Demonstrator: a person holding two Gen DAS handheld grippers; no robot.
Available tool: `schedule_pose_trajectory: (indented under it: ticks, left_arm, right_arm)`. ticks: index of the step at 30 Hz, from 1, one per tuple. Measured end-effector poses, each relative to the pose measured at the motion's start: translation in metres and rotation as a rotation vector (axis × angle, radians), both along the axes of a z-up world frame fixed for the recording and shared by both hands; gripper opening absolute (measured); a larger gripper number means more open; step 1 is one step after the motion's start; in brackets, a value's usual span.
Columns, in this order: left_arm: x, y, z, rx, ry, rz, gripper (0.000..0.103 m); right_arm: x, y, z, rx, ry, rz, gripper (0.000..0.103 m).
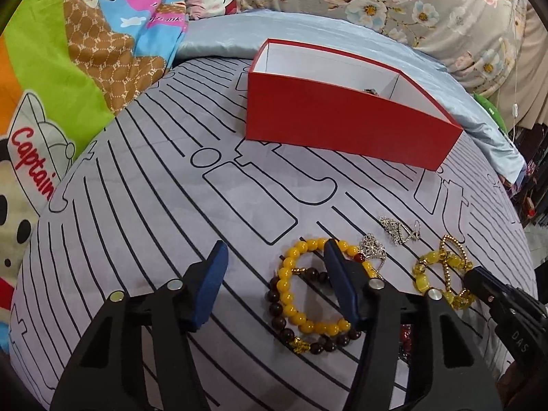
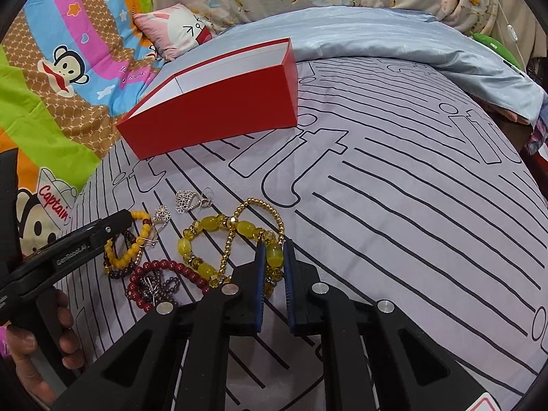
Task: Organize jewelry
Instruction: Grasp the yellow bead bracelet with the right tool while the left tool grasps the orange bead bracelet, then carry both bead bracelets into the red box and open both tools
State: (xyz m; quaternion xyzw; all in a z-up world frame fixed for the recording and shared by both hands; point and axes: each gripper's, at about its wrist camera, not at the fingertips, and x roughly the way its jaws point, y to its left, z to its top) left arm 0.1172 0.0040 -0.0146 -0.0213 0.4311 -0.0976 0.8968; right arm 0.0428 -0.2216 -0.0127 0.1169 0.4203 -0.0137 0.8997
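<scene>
From your left wrist camera, your left gripper point(image 1: 274, 257) stands part open over the grey lined cloth point(image 1: 144, 212), pressing on nothing. Its right finger rests inside the ring of the yellow bead bracelet point(image 1: 310, 287), the other finger well off to the left on bare cloth, so closing would likely pinch only one side of the loop. That bracelet lies flat, its long axis running near to far, overlapping a dark bead bracelet point(image 1: 279, 311). The red box point(image 1: 342, 126) sits farther back, open side up, a small piece just visible inside; it looks like the destination.

From your right wrist camera, your right gripper point(image 2: 274, 255) is clenched on a bead of the yellow stone bracelet point(image 2: 212, 236), near the pile's right edge. That bracelet sprawls leftward from the grip, tangled with a gold bead chain point(image 2: 263, 205). The red box point(image 2: 219, 120) lies far left, its long axis slanting.
</scene>
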Motion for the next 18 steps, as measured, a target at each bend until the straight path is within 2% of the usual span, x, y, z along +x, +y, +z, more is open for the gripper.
schedule_pose_trajectory:
  ticks: [5, 8, 9, 13, 18]
  left_arm:
    - [0.000, -0.007, 0.000, 0.014, -0.012, -0.020, 0.031]
    - [-0.003, -0.010, 0.001, -0.002, -0.006, -0.048, 0.013]
    - [-0.004, -0.011, 0.001, -0.002, -0.005, -0.053, 0.010]
    - [-0.005, -0.009, 0.005, -0.022, 0.001, -0.058, 0.010]
    - [-0.010, -0.004, 0.024, -0.061, -0.020, -0.065, 0.008]
  right_arm:
    - [0.000, 0.000, 0.000, 0.000, 0.000, 0.000, 0.010]
    - [0.000, 0.000, 0.000, 0.000, 0.000, 0.000, 0.010]
    - [0.000, 0.000, 0.000, 0.000, 0.000, 0.000, 0.010]
    - [0.000, 0.000, 0.001, 0.001, -0.002, 0.001, 0.010]
    - [-0.002, -0.001, 0.014, 0.031, -0.022, 0.010, 0.009]
